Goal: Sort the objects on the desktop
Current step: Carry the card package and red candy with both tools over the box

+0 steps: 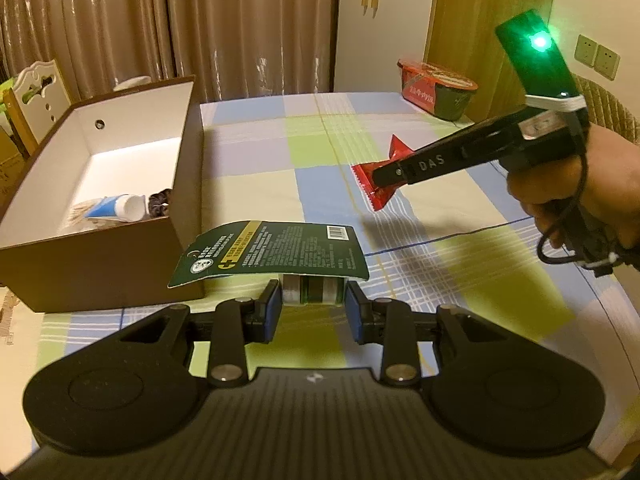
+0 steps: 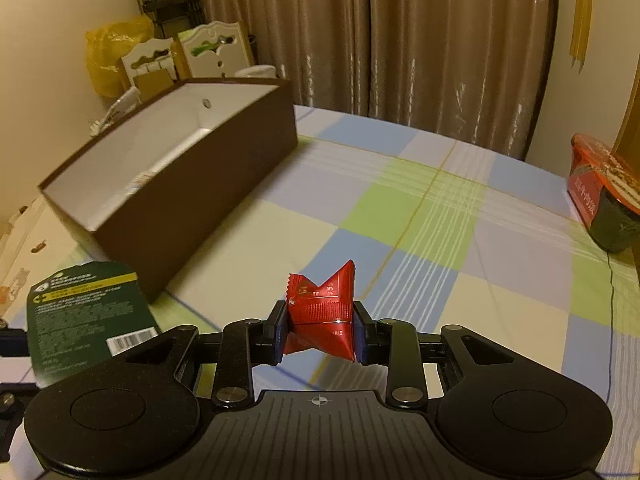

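Left gripper [image 1: 313,306]: blue pads pinch a small roll with a green card header [image 1: 272,250]. The grip is on the roll itself; the card fans out ahead of the fingertips, off the cloth. The brown box [image 1: 100,256] sits forward-left of it, close by.

Right gripper [image 2: 320,330]: pressed onto a red snack packet [image 2: 320,312], also lifted clear of the checked tablecloth [image 2: 460,220]. Packet ends flare out above and below the pads. The box is forward-left of this gripper, further off than for the left.

Box already holds a blue-and-white tube [image 1: 116,208] and something dark and frilly beside it; can't tell what. A red noodle bowl [image 2: 604,192] stands far right of the right gripper, at the table edge.

Handling, my read:
- Packet: light, crinkly foil, slick. Mid-body pinch looks right; the crimped ends would slide or fold.
- Carded roll: light; the card is thin and floppy, and top-heavy relative to the grip. Holding the roll is the better choice, since the card would bend. The overhang can snag on the box wall.

Both items are held in the air, neither in the box. The scene fits carrying them to the box or just having lifted them out; can't settle which.
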Action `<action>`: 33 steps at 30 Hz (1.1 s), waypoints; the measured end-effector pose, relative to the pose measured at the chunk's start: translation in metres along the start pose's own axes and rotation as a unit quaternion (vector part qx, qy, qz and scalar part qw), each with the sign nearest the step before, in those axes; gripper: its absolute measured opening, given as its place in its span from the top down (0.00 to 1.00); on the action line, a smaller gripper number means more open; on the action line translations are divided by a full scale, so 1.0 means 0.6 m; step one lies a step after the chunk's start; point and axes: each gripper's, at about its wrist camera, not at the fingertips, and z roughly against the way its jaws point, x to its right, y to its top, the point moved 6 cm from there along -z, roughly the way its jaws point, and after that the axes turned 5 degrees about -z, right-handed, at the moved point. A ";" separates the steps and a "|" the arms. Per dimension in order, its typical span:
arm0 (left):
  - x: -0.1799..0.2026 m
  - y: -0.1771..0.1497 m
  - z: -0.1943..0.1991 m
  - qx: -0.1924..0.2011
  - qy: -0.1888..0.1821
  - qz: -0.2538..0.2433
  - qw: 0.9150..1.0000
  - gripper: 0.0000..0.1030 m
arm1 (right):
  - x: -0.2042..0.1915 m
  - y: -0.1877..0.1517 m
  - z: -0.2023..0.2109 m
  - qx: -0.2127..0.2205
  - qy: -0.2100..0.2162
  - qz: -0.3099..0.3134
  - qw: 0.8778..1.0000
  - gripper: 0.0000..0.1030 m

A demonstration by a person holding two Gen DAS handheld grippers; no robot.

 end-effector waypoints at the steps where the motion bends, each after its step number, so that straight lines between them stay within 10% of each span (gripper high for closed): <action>1: 0.000 -0.001 0.008 0.002 0.001 -0.001 1.000 0.72 | -0.006 -0.002 0.008 0.002 0.002 0.000 1.000 0.70; 33: -0.197 -0.015 0.193 0.032 0.112 0.040 0.992 0.72 | -0.282 0.077 0.038 0.055 0.099 0.080 0.990 0.70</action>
